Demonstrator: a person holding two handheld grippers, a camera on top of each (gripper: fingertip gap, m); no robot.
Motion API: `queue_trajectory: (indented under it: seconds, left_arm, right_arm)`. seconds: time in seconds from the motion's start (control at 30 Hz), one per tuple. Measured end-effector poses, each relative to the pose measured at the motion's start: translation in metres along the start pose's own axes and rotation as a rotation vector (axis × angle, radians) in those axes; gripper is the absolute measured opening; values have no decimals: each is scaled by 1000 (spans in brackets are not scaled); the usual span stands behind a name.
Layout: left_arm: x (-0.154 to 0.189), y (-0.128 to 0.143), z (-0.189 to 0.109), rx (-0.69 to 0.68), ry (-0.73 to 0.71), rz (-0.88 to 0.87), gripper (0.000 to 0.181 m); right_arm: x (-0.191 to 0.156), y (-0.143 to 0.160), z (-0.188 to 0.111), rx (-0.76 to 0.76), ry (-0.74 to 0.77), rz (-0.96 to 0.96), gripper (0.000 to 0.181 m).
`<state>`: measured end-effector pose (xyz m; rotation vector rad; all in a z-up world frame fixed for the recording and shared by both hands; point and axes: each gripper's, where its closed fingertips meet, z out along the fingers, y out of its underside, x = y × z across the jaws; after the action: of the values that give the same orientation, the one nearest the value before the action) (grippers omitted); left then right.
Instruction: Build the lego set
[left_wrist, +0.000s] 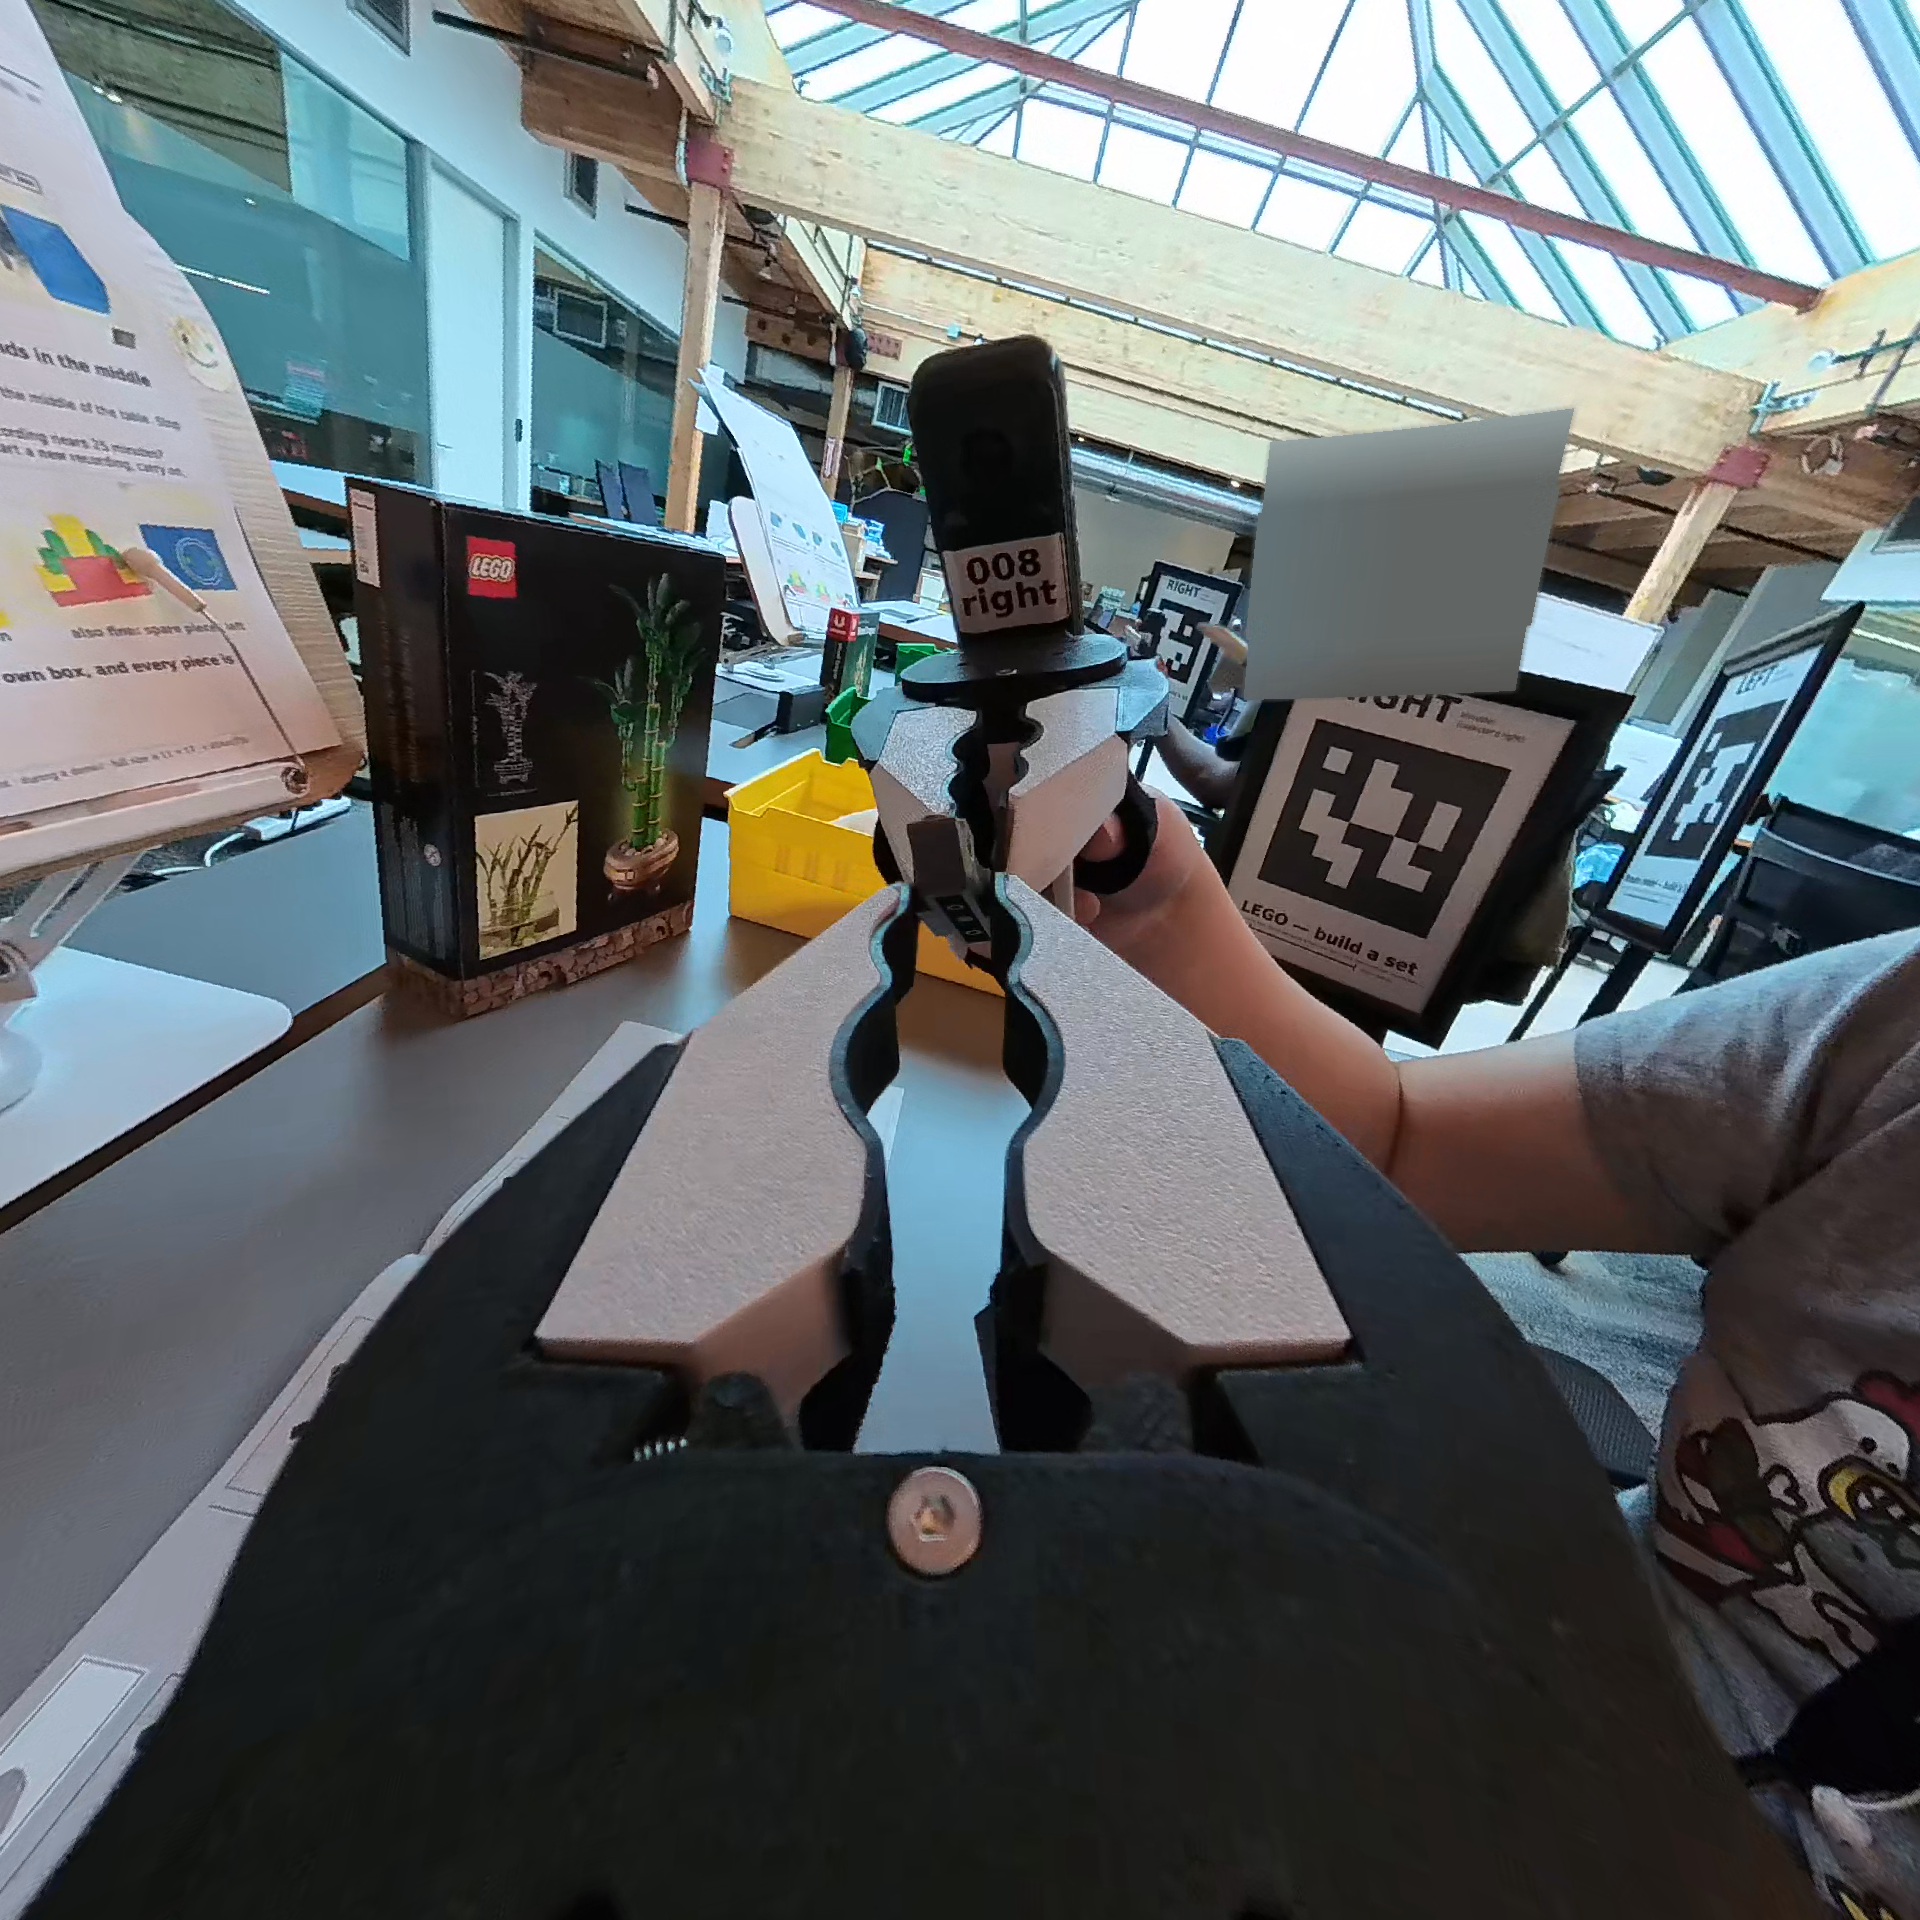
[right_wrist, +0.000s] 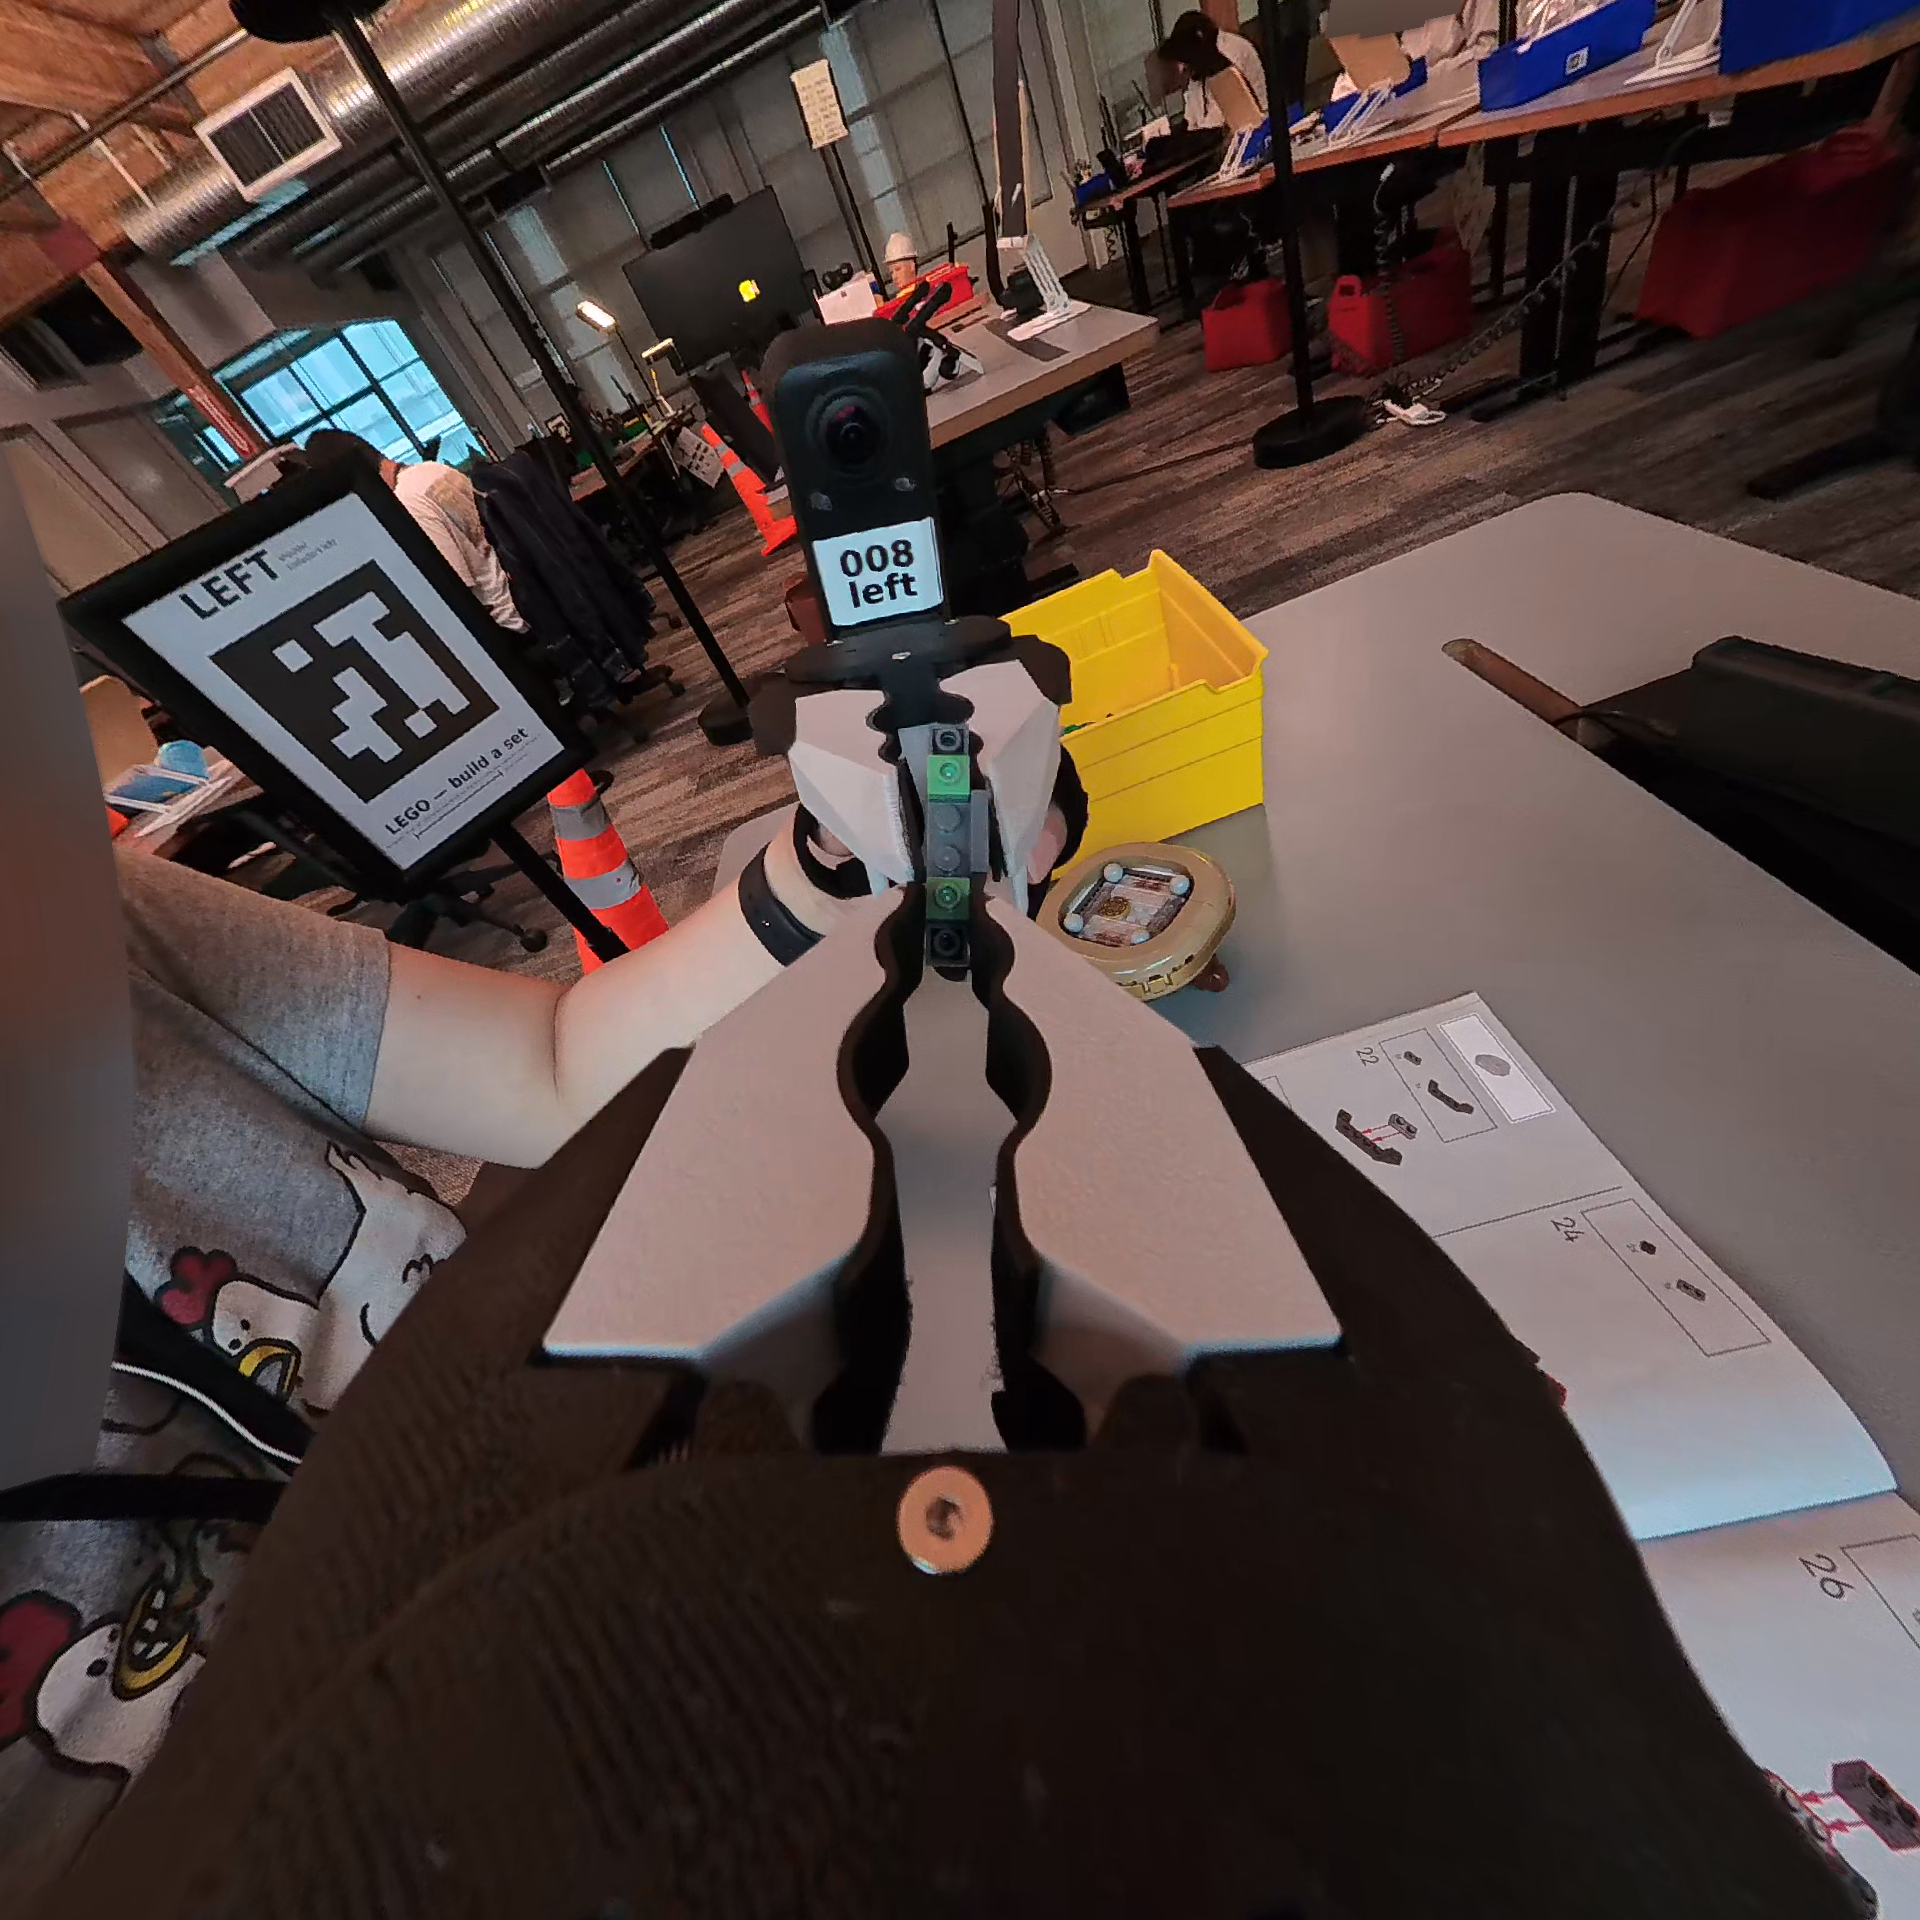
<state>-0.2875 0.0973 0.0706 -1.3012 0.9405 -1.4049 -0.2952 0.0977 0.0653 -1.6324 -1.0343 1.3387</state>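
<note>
A narrow Lego strip (right_wrist: 948, 831) of dark grey and green pieces is held in the air between my two grippers, which face each other tip to tip. My right gripper (right_wrist: 948, 925) is shut on its near end. My left gripper (right_wrist: 950, 878) is shut on its far part. In the left wrist view the strip (left_wrist: 938, 857) shows as a small dark grey piece between my left gripper (left_wrist: 951, 904) and the right gripper (left_wrist: 982, 805). A round tan pot base (right_wrist: 1138, 914) sits on the table behind them.
A yellow bin (right_wrist: 1174, 707) stands on the grey table (right_wrist: 1558, 831), with an open instruction booklet (right_wrist: 1538, 1247) at the right. The Lego box (left_wrist: 540, 748) and a page stand (left_wrist: 125, 520) are at the left. Marker signs (left_wrist: 1392, 842) and the person's arm (left_wrist: 1299, 1091) are close by. Only a small space, under 4 cm, lies between the two pairs of fingers.
</note>
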Motion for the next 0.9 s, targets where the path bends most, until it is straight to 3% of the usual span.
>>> queue_trajectory:
  seconds: [0.3, 0.47, 0.57, 0.73, 0.83, 0.9]
  left_arm:
    - [-1, -11, -9, 65, -11, 45, 9]
    - [-9, -37, -42, 126, -104, 94, 9]
    - [-15, -61, -77, 193, -208, 145, 9]
    - [-6, -89, -119, 312, -244, 139, 9]
    - [3, -95, -126, 338, -230, 166, 9]
    - [5, -95, -126, 328, -226, 193, 9]
  right_arm:
    - [-4, -15, -2, 59, 68, -141, 17]
    - [-10, -13, 2, 65, 89, -317, 21]
    - [-20, 36, 40, -135, -36, -354, 18]
    - [-5, 165, 105, -663, -44, -283, 13]
    - [8, 207, 112, -830, 7, -357, 14]
    - [14, 217, 113, -867, 32, -379, 14]
